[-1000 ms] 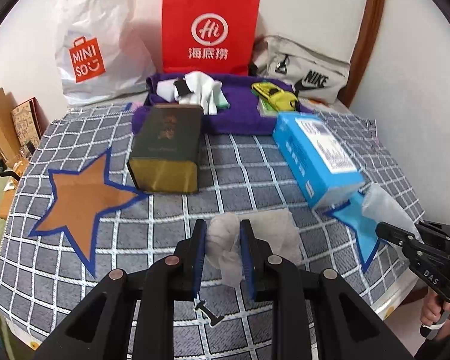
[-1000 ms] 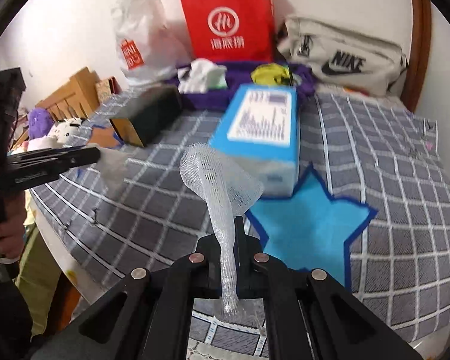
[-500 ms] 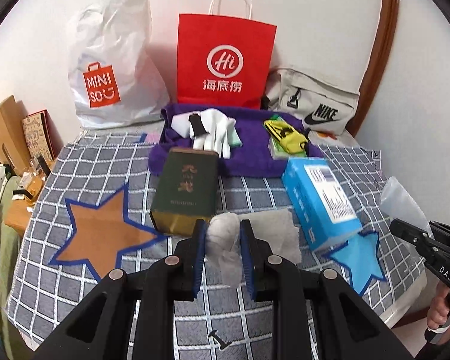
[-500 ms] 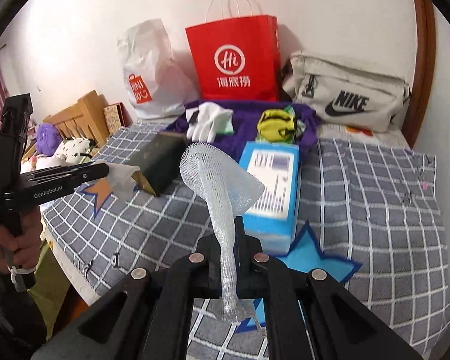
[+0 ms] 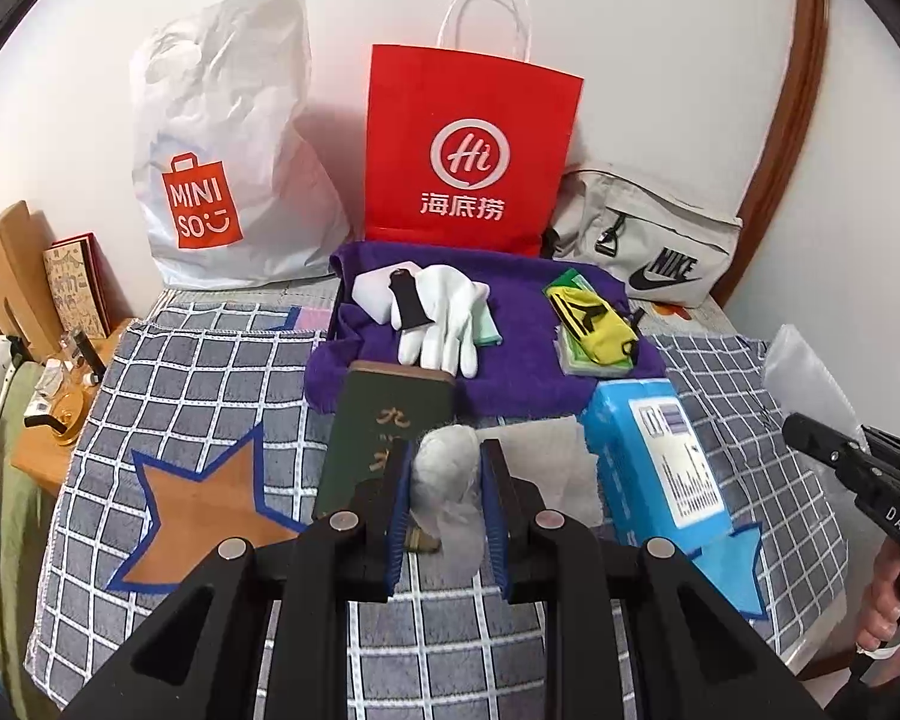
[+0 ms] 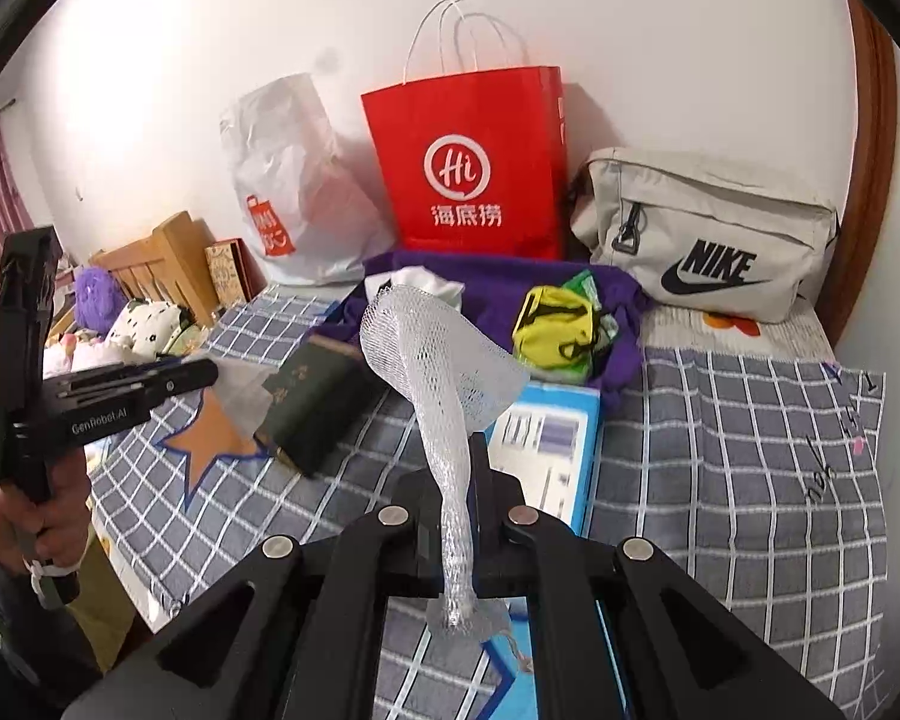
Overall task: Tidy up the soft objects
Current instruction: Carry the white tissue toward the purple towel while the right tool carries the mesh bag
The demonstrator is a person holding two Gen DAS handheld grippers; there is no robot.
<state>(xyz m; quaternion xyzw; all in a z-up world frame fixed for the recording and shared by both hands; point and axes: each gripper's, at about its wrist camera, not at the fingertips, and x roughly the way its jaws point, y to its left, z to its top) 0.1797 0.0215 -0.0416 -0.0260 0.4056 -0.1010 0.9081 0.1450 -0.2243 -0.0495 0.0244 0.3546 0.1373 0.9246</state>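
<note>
The mesh sleeve, a white foam net, stands up out of the right gripper, whose jaws are clenched tight on its lower end; its flared top leans left above them, and a frayed tail hangs below. The left gripper is closed on a wad of thin white wrap, pinched between its blue pads, with a loose sheet of it spreading to the right behind the jaws. Both grippers are held in the air above a bed covered by a grey checked cloth with star patches.

Straight ahead of the left gripper, just past its tips, lies a dark green box. To the right of that gripper lies a blue box. Farther ahead of both, a purple towel carries a white glove on the left and a yellow pouch on the right. Beyond the towel, against the wall, stand a white bag, a red bag and, to the right, a grey Nike bag.

In the right wrist view the left gripper shows at the far left, with a hand around its handle. In the left wrist view the right gripper shows at the far right edge, the sleeve rising from its tip.
</note>
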